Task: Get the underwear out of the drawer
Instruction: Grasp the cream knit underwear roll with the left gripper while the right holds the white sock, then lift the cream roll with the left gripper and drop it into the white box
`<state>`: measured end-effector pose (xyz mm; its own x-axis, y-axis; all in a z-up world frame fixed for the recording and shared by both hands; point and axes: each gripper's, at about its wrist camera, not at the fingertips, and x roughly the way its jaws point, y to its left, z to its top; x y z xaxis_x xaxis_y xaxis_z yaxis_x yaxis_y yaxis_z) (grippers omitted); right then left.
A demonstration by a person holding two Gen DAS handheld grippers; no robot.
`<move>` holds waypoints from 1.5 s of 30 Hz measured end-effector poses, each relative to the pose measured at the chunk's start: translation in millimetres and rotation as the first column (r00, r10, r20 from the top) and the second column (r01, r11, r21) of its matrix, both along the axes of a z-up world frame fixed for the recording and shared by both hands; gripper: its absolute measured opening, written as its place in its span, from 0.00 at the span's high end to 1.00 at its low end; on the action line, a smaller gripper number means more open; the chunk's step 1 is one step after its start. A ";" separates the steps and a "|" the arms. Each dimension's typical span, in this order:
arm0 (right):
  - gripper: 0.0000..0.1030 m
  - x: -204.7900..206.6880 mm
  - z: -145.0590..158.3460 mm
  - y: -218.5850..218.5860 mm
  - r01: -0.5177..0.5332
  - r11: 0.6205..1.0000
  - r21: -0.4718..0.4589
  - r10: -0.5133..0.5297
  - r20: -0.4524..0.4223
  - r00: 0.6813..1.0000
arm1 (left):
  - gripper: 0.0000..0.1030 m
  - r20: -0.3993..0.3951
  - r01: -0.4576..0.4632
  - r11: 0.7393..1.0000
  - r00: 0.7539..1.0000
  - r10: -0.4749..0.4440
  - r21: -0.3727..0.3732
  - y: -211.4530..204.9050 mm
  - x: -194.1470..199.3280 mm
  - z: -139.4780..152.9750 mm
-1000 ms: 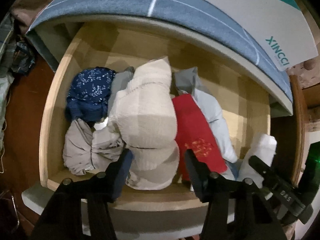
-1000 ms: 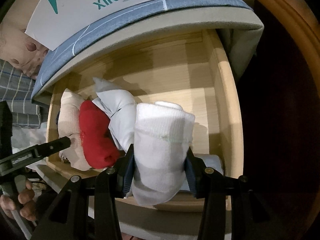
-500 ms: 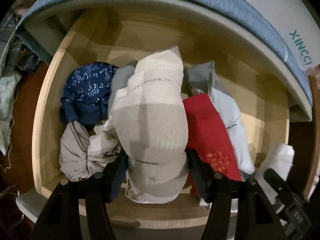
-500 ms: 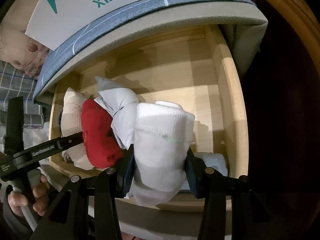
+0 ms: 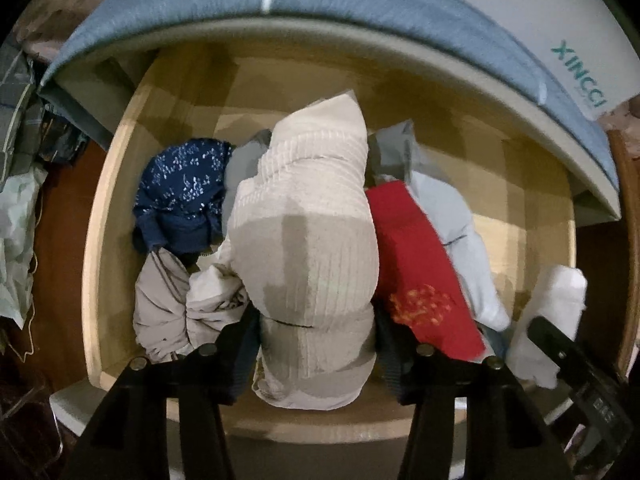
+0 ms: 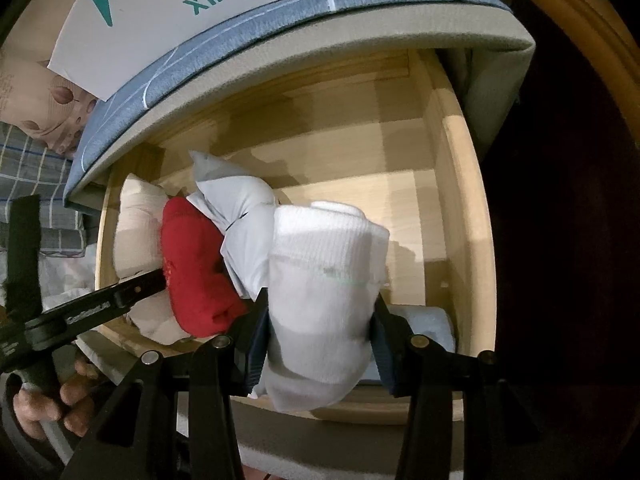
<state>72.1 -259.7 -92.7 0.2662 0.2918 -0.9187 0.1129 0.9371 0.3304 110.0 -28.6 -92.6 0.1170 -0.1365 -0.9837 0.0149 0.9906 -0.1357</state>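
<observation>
A home bedroom: a wooden drawer (image 5: 120, 184) of rolled underwear and socks (image 5: 308, 248) stands pulled out beneath a mattress (image 5: 360, 8) carrying a shoe box (image 6: 192, 12).

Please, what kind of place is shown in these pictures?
Probably a bedroom: an open wooden drawer of rolled clothing sits under a blue-covered mattress, on which a shoe box lies.

The pale wooden drawer (image 5: 100, 240) holds rolled garments in a row along its front edge. A navy floral bundle (image 5: 180, 192) and a grey-beige one (image 5: 160, 308) sit toward its left wall, with a cream ribbed roll (image 5: 312, 220), a red one (image 5: 416, 264), a pale grey one (image 5: 460, 232) and a white roll (image 6: 324, 280) beside them. Its back half is bare wood.
</observation>
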 end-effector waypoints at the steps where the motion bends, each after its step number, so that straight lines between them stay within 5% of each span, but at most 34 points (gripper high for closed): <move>1: 0.58 -0.2 0.1 0.5 -0.002 1.000 -0.002 0.002 0.002 1.000 | 0.48 0.009 0.007 1.000 1.000 -0.007 -0.006 -0.8 -1.3 3.9; 17: 0.58 -4.1 3.4 5.0 -0.026 0.999 -0.033 0.027 0.013 1.000 | 0.48 0.203 0.164 0.986 0.966 -0.159 -0.009 26.0 -36.5 92.0; 22: 0.58 -3.6 3.6 6.8 -0.035 0.998 -0.052 0.036 0.012 0.999 | 0.49 0.287 0.208 0.978 0.938 -0.195 -0.014 34.3 -43.4 130.6; 26: 0.58 -3.8 3.4 6.1 -0.033 0.998 -0.053 0.034 0.012 0.999 | 0.49 0.439 0.227 0.974 0.875 -0.202 -0.004 33.7 -35.5 188.9; 31: 0.58 -4.2 3.5 6.4 -0.030 0.998 -0.060 0.031 0.017 0.999 | 0.48 0.595 0.203 0.977 0.779 -0.198 0.060 26.8 -2.3 252.4; 37: 0.58 -5.4 4.1 5.5 -0.020 0.998 -0.063 0.021 0.023 1.000 | 0.48 0.678 0.214 0.971 0.699 -0.230 0.109 6.1 63.4 282.7; 45: 0.58 -5.4 5.2 4.3 -0.012 0.999 -0.051 0.014 0.034 0.999 | 0.48 0.668 0.178 0.981 0.721 -0.184 0.078 -12.3 160.5 261.5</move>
